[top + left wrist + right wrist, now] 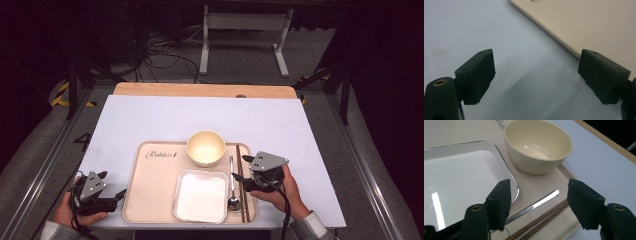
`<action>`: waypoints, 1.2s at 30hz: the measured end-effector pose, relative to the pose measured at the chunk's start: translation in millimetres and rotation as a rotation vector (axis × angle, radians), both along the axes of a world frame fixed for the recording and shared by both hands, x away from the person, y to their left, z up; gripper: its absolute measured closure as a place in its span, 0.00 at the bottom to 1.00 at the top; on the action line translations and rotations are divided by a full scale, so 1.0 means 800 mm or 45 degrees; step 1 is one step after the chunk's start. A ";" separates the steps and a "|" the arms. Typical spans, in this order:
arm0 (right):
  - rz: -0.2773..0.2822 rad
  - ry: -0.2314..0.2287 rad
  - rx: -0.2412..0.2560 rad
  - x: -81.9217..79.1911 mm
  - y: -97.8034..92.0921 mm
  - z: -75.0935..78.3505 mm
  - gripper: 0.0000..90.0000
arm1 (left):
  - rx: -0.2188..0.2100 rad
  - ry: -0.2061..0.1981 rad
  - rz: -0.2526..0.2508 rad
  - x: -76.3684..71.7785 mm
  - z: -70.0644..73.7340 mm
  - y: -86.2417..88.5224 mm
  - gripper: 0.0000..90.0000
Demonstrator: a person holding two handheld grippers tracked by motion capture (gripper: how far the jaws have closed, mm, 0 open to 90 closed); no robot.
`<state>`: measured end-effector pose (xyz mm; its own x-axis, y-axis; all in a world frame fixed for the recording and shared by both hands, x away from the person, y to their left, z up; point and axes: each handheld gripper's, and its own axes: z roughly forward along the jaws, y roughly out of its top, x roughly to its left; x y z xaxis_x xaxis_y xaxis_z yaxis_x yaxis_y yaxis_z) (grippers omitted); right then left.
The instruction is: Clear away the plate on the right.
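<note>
**Hovering over the chopsticks at the tray's right edge**

Holding my right gripper low over the right side of the beige rectangular plastic tray, I keep its black jaws spread wide with nothing between them. Under the gap lie the pair of dark brown wooden chopsticks and, just beside them, the slim shiny metal spoon, both resting on the tray. The white rectangular dish with a silvery rim sits to their inner side, and the round cream ceramic bowl stands upright beyond it, empty. My left gripper rests on the white table surface just beside the tray's left edge, jaws also spread apart and empty.
</note>
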<state>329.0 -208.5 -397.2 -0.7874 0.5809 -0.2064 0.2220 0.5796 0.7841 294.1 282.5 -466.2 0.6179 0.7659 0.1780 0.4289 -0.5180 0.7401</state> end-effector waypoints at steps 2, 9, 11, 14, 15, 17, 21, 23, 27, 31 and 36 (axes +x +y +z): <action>-0.017 -0.020 0.000 0.002 -0.005 0.000 0.37 | -0.007 0.001 -0.001 0.000 0.000 0.000 0.17; -0.064 -0.059 -0.049 0.002 -0.024 0.003 0.30 | -0.005 0.000 -0.004 -0.001 0.001 0.001 0.17; -0.086 -0.077 -0.053 0.002 -0.032 0.006 0.29 | -0.006 -0.002 0.001 -0.001 0.001 0.001 0.17; -0.114 -0.091 -0.044 0.002 -0.043 0.007 0.27 | -0.007 0.000 0.001 -0.002 0.001 0.001 0.17; -0.124 -0.094 -0.041 0.002 -0.046 0.007 0.27 | -0.011 0.001 0.000 -0.001 0.001 0.001 0.17; -0.146 -0.114 -0.038 0.002 -0.055 0.008 0.26 | -0.008 -0.001 0.000 -0.001 0.001 0.001 0.17; -0.177 -0.123 -0.018 0.002 -0.070 0.007 0.25 | -0.010 0.000 0.001 -0.001 0.001 0.001 0.17; -0.194 -0.126 -0.022 0.002 -0.074 0.006 0.24 | -0.011 0.000 0.001 -0.001 0.001 0.001 0.17; -0.231 -0.123 -0.029 0.002 -0.089 0.000 0.23 | -0.019 -0.001 0.006 -0.001 0.001 0.002 0.17; -0.243 -0.128 -0.026 0.000 -0.100 -0.006 0.22 | -0.021 -0.003 0.005 -0.002 0.002 0.003 0.17; -0.276 -0.122 0.022 -0.007 -0.119 -0.016 0.21 | -0.020 -0.008 0.009 -0.002 0.003 0.004 0.17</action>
